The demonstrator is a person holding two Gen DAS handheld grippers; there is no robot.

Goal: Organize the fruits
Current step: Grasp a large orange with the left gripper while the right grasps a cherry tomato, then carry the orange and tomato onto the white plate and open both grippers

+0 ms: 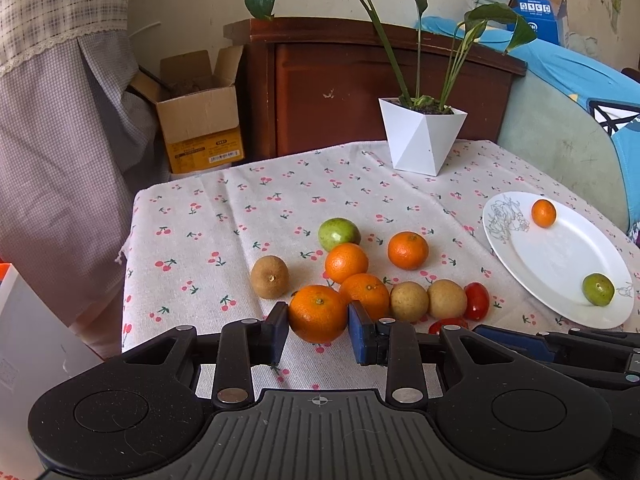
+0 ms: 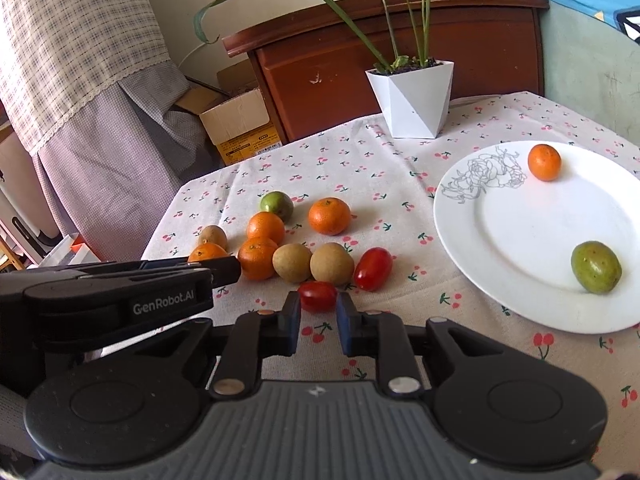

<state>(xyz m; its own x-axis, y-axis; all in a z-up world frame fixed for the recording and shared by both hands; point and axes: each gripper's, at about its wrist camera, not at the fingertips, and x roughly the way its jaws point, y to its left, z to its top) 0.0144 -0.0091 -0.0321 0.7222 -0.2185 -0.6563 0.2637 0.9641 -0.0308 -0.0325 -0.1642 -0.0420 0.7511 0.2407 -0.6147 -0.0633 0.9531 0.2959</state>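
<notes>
Several fruits lie in a cluster on the cherry-print cloth: oranges, brown round fruits, a green fruit (image 1: 339,233) and two red tomatoes. My left gripper (image 1: 318,322) has its jaws against both sides of the nearest orange (image 1: 318,313), which rests on the cloth. My right gripper (image 2: 318,312) has its jaws around a small red tomato (image 2: 318,296). A second tomato (image 2: 373,269) lies just right of it. The white plate (image 2: 520,240) at the right holds one orange (image 2: 544,162) and one green fruit (image 2: 596,267).
A white faceted plant pot (image 1: 422,140) stands at the back of the table. A wooden cabinet (image 1: 340,88) and an open cardboard box (image 1: 200,120) are behind the table. The left gripper's body (image 2: 120,296) reaches in beside the right one.
</notes>
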